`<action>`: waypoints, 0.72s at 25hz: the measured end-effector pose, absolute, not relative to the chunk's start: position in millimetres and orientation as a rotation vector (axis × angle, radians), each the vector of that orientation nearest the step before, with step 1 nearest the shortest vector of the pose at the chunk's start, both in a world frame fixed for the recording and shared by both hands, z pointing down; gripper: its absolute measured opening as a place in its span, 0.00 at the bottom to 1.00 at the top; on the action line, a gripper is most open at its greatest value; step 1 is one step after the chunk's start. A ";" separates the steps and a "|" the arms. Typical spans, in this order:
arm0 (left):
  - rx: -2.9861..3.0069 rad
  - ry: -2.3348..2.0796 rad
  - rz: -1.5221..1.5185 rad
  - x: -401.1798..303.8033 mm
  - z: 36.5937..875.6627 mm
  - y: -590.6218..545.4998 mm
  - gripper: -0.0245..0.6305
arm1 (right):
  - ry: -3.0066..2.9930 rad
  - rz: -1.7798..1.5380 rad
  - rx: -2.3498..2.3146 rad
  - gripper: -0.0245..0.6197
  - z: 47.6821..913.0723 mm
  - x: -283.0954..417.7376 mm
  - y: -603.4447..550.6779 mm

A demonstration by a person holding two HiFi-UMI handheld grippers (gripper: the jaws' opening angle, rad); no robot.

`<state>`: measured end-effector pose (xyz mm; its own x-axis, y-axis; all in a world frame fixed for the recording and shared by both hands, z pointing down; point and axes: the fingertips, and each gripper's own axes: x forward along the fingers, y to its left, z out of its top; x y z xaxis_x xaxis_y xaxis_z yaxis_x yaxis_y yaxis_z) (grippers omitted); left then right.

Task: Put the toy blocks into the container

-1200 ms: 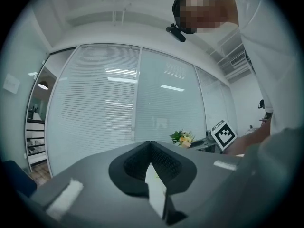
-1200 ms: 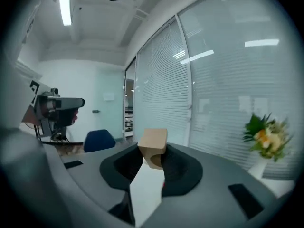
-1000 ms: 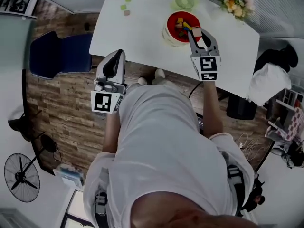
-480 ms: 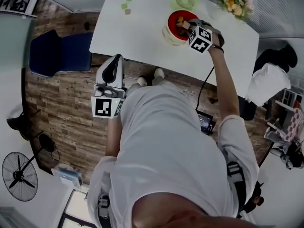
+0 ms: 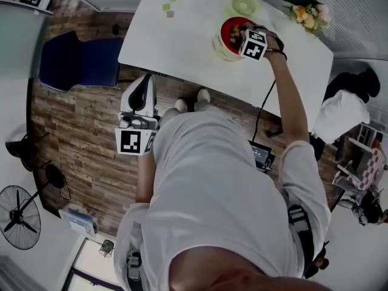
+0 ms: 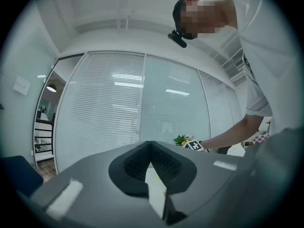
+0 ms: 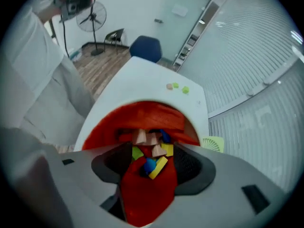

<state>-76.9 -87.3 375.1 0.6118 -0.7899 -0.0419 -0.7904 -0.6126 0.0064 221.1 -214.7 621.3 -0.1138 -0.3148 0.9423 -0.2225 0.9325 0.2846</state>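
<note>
The red bowl stands on the white table and holds several coloured toy blocks. My right gripper hangs directly over the bowl, pointing down into it. Its jaws are opening and nothing is pressed between the pads; the blocks seen between them lie in the bowl. Three small blocks, two green and one tan, lie at the table's far left, also in the right gripper view as blocks. My left gripper is shut and empty, held off the table's near edge over the floor; its tips point up at a window.
A pale green round lid lies just beyond the bowl. A bunch of flowers stands at the table's far right. A blue chair stands left of the table on the wood floor, and a fan lower left.
My right gripper moved from the table's near side to above the bowl and tipped down into it. Its jaws have spread and the block it carried is no longer between them. The left gripper barely moved.
</note>
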 end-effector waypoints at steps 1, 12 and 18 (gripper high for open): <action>-2.808 1.380 0.064 -78.2 375.3 -87.2 0.02 | -1.772 -0.043 0.468 0.46 610.1 215.9 -212.6; -2.852 1.295 0.058 -63.4 379.1 -100.7 0.02 | -2.695 -0.020 1.378 0.22 400.5 159.8 -151.6; -2.879 1.179 0.085 -40.2 370.1 -103.8 0.02 | -2.709 -0.124 1.543 0.04 359.9 121.4 -102.7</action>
